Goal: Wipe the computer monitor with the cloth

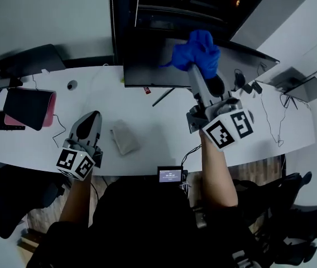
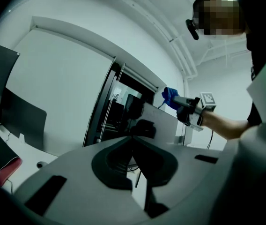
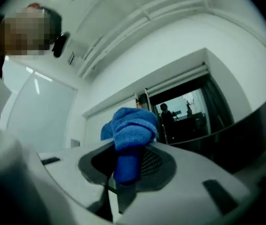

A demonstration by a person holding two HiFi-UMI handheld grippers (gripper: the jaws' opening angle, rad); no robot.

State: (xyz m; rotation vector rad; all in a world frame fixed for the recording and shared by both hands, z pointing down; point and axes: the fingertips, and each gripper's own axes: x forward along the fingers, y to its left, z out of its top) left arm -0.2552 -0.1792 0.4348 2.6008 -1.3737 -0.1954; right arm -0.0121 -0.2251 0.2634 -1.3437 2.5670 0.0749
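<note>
The monitor stands at the back of the white desk, its screen dark. A bunched blue cloth is pressed against the screen's upper right part, with my right gripper shut on it. In the right gripper view the cloth bulges out from between the jaws, and the dark screen lies to the right. My left gripper hovers over the desk's left half, shut and holding nothing. From the left gripper view, its closed tips point toward the monitor and the cloth.
A crumpled beige cloth lies on the desk between the grippers. A dark pad with a pink edge sits at the left, a laptop at the far right. Cables run across the right side. A small screen device sits at the desk's front edge.
</note>
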